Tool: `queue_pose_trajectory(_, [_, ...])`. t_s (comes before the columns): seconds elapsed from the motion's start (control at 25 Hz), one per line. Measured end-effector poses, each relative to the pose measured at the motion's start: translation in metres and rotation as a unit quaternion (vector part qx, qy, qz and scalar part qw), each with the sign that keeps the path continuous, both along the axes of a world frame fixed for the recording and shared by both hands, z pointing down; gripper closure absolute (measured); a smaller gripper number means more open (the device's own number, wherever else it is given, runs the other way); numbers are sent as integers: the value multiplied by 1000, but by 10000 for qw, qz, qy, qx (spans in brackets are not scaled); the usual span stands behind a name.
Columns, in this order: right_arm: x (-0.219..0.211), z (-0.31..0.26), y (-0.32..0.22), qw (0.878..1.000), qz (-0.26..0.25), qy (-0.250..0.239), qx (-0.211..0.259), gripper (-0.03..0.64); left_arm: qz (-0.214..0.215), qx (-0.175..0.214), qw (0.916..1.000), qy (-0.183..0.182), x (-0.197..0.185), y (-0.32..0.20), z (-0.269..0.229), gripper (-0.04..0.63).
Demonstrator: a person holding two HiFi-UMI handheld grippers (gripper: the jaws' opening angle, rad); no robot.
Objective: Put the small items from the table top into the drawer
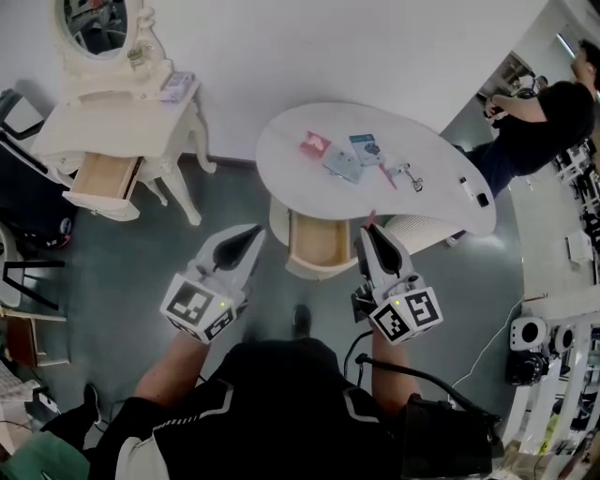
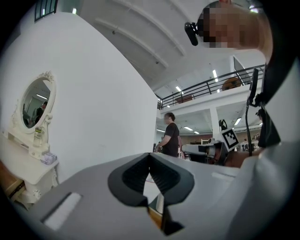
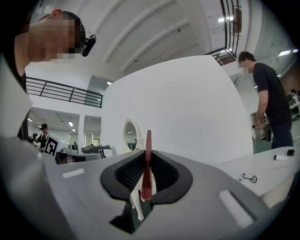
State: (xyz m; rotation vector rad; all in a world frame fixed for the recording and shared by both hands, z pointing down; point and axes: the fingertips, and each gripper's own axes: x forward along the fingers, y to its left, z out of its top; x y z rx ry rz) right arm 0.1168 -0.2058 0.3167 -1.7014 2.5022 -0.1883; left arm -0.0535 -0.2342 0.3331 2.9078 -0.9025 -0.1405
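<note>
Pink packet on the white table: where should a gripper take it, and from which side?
Probably at its near corner, coming from the drawer side with the empty left gripper. The pink packet lies flat on the table, so only an edge or corner offers a pinch.

White wall [image 1: 375, 47], grey floor [image 1: 122, 272], cream vanity [image 1: 122, 122] with oval mirror [image 1: 94, 23] at left.

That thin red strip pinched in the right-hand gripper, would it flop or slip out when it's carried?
The red strip stands straight above the closed jaws of the right gripper, so it is probably fairly stiff. It looks very thin, so likely light. Held between ribbed pads, it seems unlikely to slip.
</note>
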Motion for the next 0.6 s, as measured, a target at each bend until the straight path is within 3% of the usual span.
queue_pose_trajectory(0.6, [92, -7, -76, 9974, -708, 84, 132, 569, -416, 56, 9990, -120, 99, -66, -20, 595])
